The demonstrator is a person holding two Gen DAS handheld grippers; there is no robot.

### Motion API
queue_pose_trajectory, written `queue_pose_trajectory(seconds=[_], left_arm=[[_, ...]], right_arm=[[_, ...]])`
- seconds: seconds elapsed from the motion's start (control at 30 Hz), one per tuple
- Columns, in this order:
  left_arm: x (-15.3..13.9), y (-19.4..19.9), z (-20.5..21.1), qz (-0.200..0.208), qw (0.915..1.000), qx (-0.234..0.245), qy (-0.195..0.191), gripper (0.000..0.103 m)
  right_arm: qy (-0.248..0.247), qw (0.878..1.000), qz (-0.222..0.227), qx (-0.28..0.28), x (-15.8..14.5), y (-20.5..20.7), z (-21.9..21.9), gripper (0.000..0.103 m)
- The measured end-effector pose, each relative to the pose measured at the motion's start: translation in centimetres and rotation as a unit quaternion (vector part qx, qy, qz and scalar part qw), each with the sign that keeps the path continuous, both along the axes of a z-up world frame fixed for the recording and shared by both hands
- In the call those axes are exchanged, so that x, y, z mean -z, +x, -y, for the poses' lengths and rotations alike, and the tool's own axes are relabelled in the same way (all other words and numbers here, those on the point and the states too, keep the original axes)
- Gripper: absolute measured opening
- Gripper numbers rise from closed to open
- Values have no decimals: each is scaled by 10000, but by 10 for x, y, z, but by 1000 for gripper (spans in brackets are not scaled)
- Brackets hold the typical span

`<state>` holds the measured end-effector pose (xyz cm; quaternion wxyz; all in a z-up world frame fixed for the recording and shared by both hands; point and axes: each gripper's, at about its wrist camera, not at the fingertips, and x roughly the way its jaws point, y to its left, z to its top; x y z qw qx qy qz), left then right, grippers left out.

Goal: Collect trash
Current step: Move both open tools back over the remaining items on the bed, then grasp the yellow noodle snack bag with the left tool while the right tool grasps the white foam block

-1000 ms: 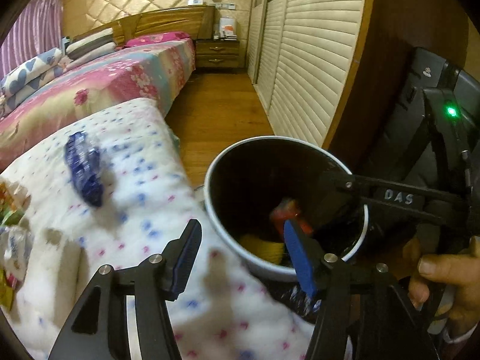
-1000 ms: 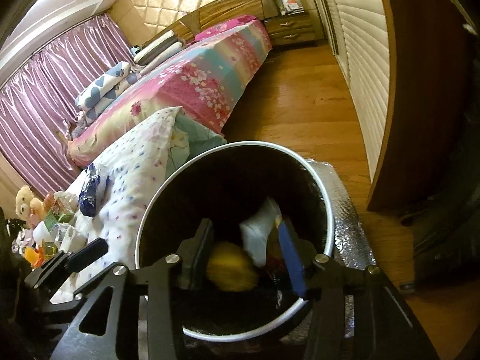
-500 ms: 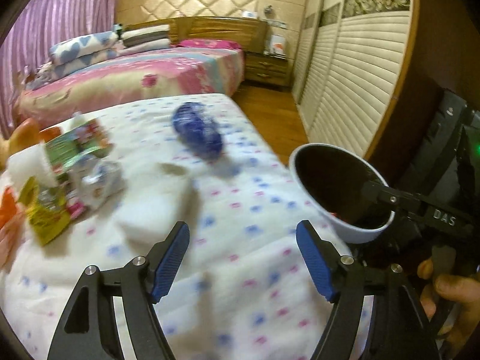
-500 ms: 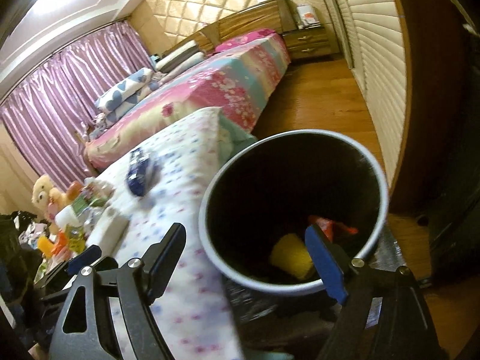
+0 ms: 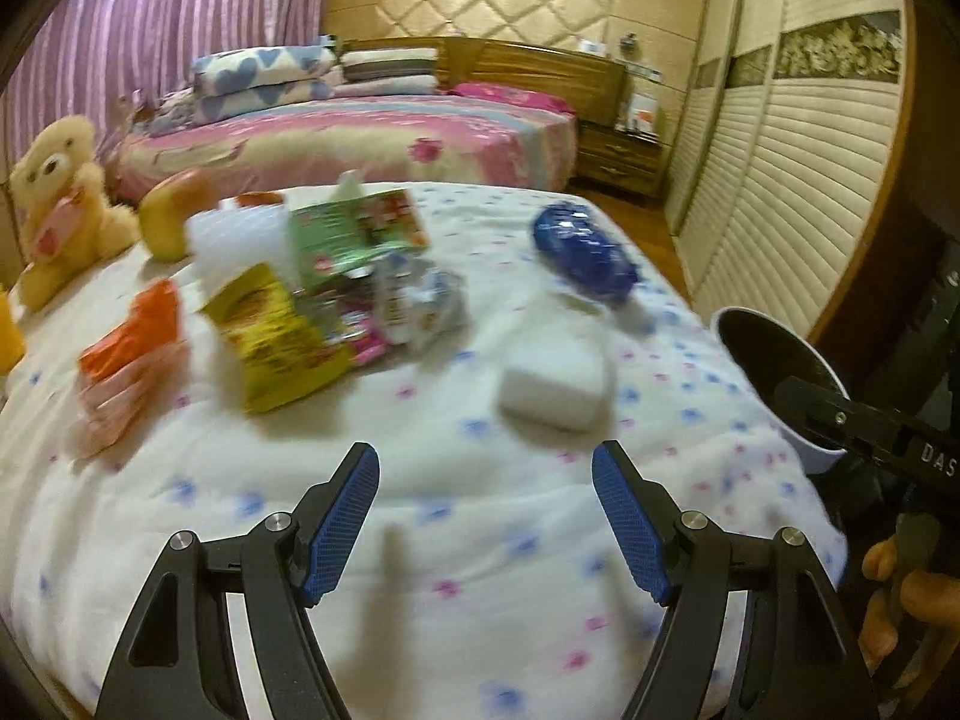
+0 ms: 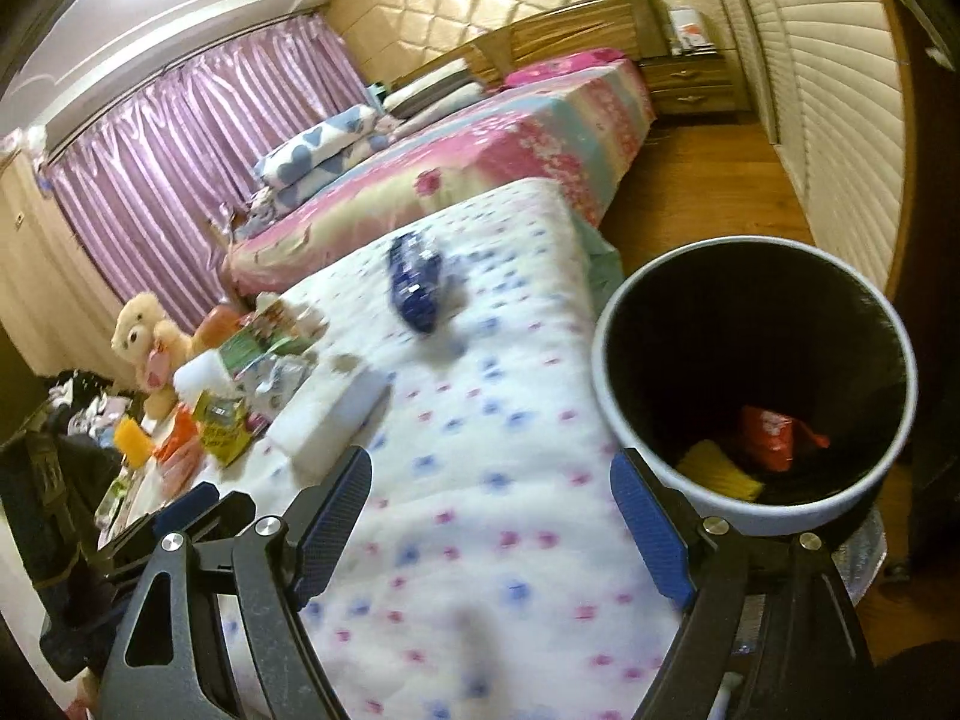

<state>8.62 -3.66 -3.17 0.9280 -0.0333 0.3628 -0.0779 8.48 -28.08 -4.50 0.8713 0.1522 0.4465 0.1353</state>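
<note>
Trash lies on a white dotted spread (image 5: 480, 540): a white block (image 5: 555, 384), a blue wrapper (image 5: 585, 255), a yellow packet (image 5: 276, 339), an orange packet (image 5: 135, 336), a green packet (image 5: 354, 228) and a crumpled silvery wrapper (image 5: 420, 300). My left gripper (image 5: 483, 468) hangs open over bare spread, just short of the white block. My right gripper (image 6: 489, 468) is open too, over the spread's near edge, left of the white bin (image 6: 600, 372). Inside the bin lie a red packet (image 6: 774, 429) and a yellow piece (image 6: 720, 471).
A teddy bear (image 5: 60, 198) sits at the spread's far left. Behind stands a bed with a pink cover (image 5: 360, 132). Slatted wardrobe doors (image 5: 780, 180) line the right, with wood floor (image 6: 690, 192) between. A hand (image 5: 900, 594) shows at the lower right.
Both views have swung left, away from the bin and onto the spread. Both grippers' jaws stand wider than a second ago. The pile of packets has come into the left view.
</note>
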Motion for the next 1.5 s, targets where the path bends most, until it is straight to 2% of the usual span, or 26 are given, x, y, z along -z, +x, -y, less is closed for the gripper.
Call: queue_pose_trajectory(seconds=[0.23, 0.47, 0.8, 1.1, 1.2, 1.23, 1.27, 1.3, 1.37, 1.4, 1.43, 1.5], left_arm=[[2, -20, -28, -96, 9992, -383, -42, 73], [-2, -18, -44, -144, 9976, -673, -117, 73], [-2, 23, -60, -411, 9942, -845, -523, 73], [-4, 56, -65, -470, 9944, -843, -435, 70], [2, 65, -65, -546, 9947, -745, -447, 49], [5, 70, -66, -613, 9946, -697, -470, 33], [8, 72, -65, -692, 9943, -644, -497, 18], [11, 75, -66, -731, 9942, -603, -515, 18], [8, 73, -66, -588, 9956, -525, -513, 12], [7, 76, -68, -542, 9960, -499, -497, 10], [6, 74, -67, -504, 9965, -471, -474, 3], [7, 71, -66, -482, 9967, -436, -489, 3]], right_arm=[[53, 9994, -50, -324, 4, -1, -37, 83], [95, 9983, -132, -561, 11, 4, -66, 83], [187, 9966, -324, -733, 20, 20, -89, 83], [188, 9963, -451, -706, 27, 46, -99, 83], [206, 9962, -451, -717, 28, 52, -102, 81], [199, 9961, -442, -743, 28, 53, -104, 79], [185, 9960, -441, -755, 29, 54, -105, 67], [198, 9958, -447, -777, 30, 54, -105, 55], [375, 9941, -477, -899, 31, 55, -107, 45], [327, 9944, -429, -909, 30, 53, -108, 43], [289, 9945, -372, -936, 29, 51, -109, 42], [278, 9947, -317, -940, 26, 48, -109, 36]])
